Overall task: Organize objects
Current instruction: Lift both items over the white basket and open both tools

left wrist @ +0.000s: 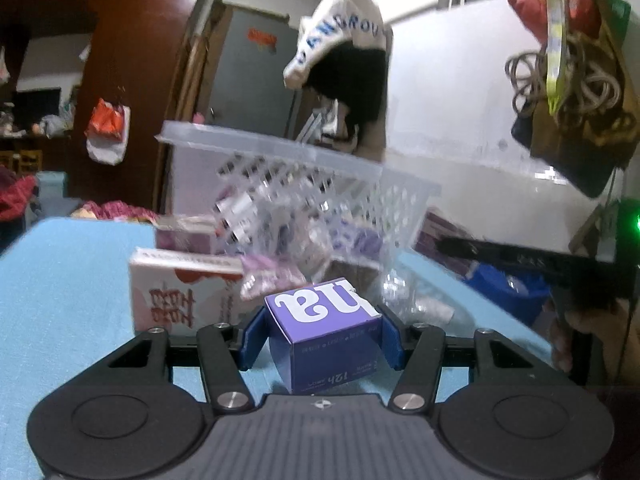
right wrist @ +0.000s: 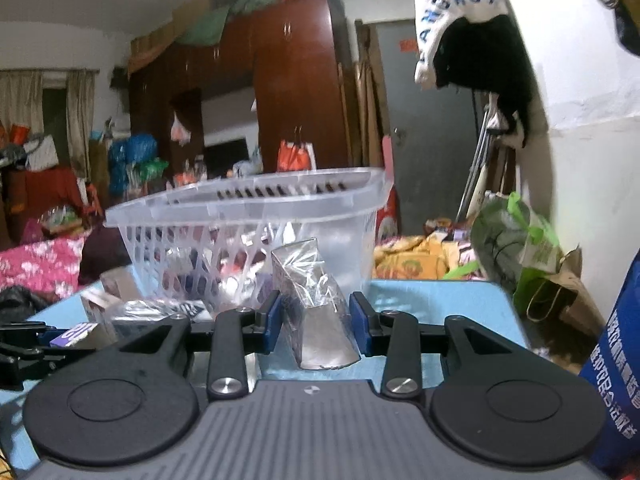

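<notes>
My left gripper [left wrist: 322,338] is shut on a purple box [left wrist: 326,340] with white letters, held just above the blue table [left wrist: 60,280]. My right gripper [right wrist: 316,318] is shut on a silver foil-wrapped box [right wrist: 316,320], also low over the table. A clear plastic basket [left wrist: 304,184] with several packets inside stands just beyond both grippers; it shows in the right wrist view [right wrist: 256,216] too. The purple box and left gripper show at the left edge of the right wrist view [right wrist: 76,334].
A white and red carton [left wrist: 180,296] lies left of the purple box, with a pink box [left wrist: 188,236] behind it. Loose clear packets [left wrist: 272,272] lie by the basket. A blue bag [right wrist: 616,360] stands at the right. Clothes hang on the wall.
</notes>
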The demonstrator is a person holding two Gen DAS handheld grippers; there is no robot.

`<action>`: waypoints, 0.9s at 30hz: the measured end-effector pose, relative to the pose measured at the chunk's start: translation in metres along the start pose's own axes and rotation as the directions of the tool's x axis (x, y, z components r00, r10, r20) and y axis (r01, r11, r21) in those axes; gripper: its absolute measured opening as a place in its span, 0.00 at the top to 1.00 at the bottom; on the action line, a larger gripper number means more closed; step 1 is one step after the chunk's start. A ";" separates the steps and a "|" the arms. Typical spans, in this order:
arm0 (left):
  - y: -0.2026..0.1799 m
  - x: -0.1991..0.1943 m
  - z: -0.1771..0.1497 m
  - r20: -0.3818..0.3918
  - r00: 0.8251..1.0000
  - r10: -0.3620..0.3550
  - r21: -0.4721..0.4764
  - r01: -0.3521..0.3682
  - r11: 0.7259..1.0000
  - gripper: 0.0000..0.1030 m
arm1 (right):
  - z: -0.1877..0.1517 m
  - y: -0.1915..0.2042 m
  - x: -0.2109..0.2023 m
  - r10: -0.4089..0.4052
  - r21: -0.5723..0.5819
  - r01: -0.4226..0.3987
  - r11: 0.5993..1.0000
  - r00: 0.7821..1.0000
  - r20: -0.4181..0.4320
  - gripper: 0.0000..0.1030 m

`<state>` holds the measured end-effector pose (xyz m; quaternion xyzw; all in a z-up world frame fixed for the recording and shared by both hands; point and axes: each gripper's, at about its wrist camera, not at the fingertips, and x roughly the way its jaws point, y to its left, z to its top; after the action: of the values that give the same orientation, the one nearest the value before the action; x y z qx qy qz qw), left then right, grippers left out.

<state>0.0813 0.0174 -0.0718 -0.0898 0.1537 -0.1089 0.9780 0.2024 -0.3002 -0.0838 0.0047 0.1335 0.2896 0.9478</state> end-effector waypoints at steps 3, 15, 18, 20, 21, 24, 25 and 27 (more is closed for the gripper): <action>-0.001 -0.016 0.005 0.049 0.999 -0.009 -0.004 0.010 1.000 0.41 | 0.006 0.003 -0.021 0.014 0.023 -0.015 1.000 0.999 0.029 0.61; 0.008 0.023 0.159 0.123 0.991 0.050 0.045 -0.056 0.997 0.41 | 0.114 0.040 0.016 0.043 -0.082 -0.040 0.996 0.998 0.038 0.61; 0.012 0.067 0.179 0.046 0.996 0.077 0.053 -0.080 0.995 0.32 | 0.129 0.043 0.055 0.034 -0.089 -0.035 0.995 0.999 -0.015 0.57; 0.020 0.089 0.177 -0.031 0.995 0.098 0.028 -0.097 0.995 0.21 | 0.126 0.043 0.066 0.009 -0.099 -0.011 0.995 1.000 -0.022 0.35; 0.022 0.092 0.173 -0.041 0.995 0.094 0.023 -0.093 0.995 0.21 | 0.122 0.043 0.065 -0.003 -0.105 0.000 0.994 1.000 -0.024 0.18; 0.027 0.069 0.156 0.007 0.994 0.105 0.016 -0.105 0.994 0.18 | 0.103 0.042 0.037 -0.006 -0.121 0.008 0.993 1.000 0.014 0.03; 0.028 0.053 0.148 0.039 0.995 0.096 0.004 -0.097 0.995 0.12 | 0.095 0.040 0.023 -0.023 -0.119 0.027 0.993 0.999 0.030 0.02; 0.031 0.023 0.132 0.094 0.992 0.082 -0.021 -0.080 0.997 0.01 | 0.072 0.036 -0.003 -0.027 -0.106 0.031 0.994 0.999 0.042 0.00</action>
<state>0.1508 0.0600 0.0391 -0.0969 0.1116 -0.0636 0.9870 0.1984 -0.2669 -0.0110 -0.0418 0.0987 0.2822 0.9533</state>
